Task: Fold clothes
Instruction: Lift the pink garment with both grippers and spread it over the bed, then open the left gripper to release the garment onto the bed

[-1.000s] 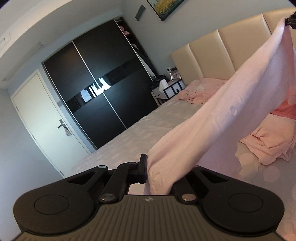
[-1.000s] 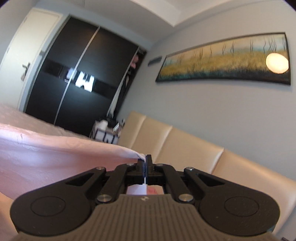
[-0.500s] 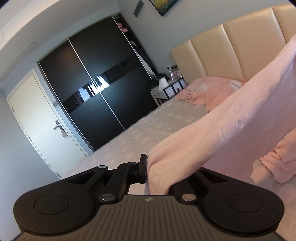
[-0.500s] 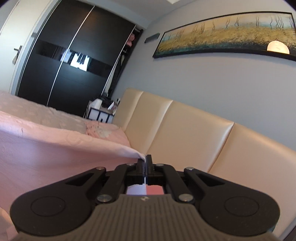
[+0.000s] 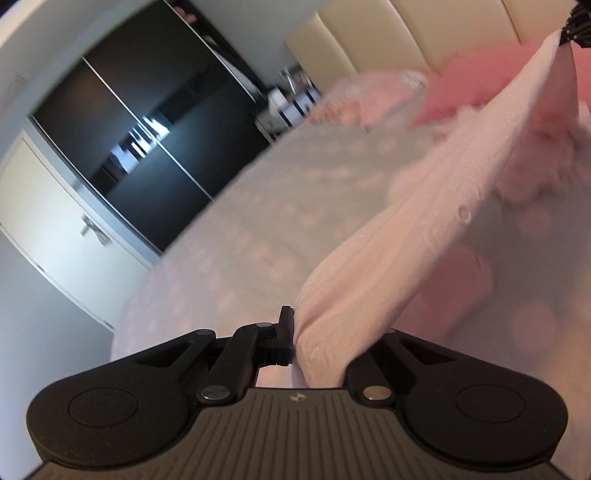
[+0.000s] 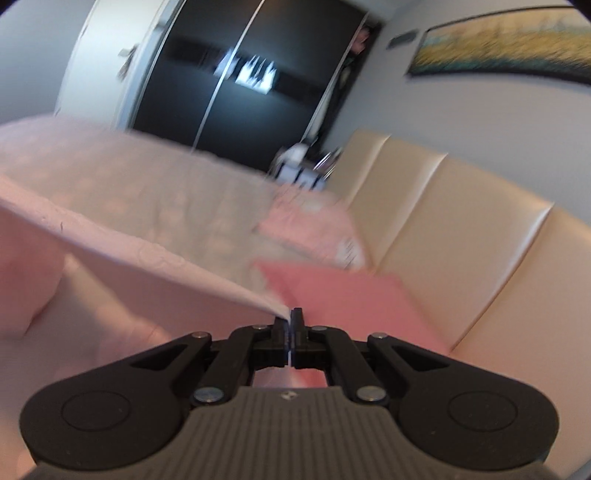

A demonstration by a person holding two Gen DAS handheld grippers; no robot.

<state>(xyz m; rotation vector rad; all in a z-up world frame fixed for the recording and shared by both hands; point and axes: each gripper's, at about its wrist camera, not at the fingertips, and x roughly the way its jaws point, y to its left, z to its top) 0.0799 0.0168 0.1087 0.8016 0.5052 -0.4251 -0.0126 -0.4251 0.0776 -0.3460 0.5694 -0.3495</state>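
Observation:
A pale pink garment with a raised pattern hangs stretched between both grippers, low over the bed. My left gripper is shut on one corner, and the cloth covers its right finger. In the right wrist view my right gripper is shut on the other corner of the garment, which runs off to the left. The right gripper also shows at the top right of the left wrist view, pinching the cloth's far end.
The bed has a pale spotted cover. A deeper pink folded cloth lies just ahead of the right gripper, with crumpled pink clothes beyond it. A cream padded headboard, a dark sliding wardrobe and a white door ring the bed.
Both grippers have come down toward the bed with the garment still stretched between them. The views tilted down, so the bed cover and pink clothes fill more of each picture.

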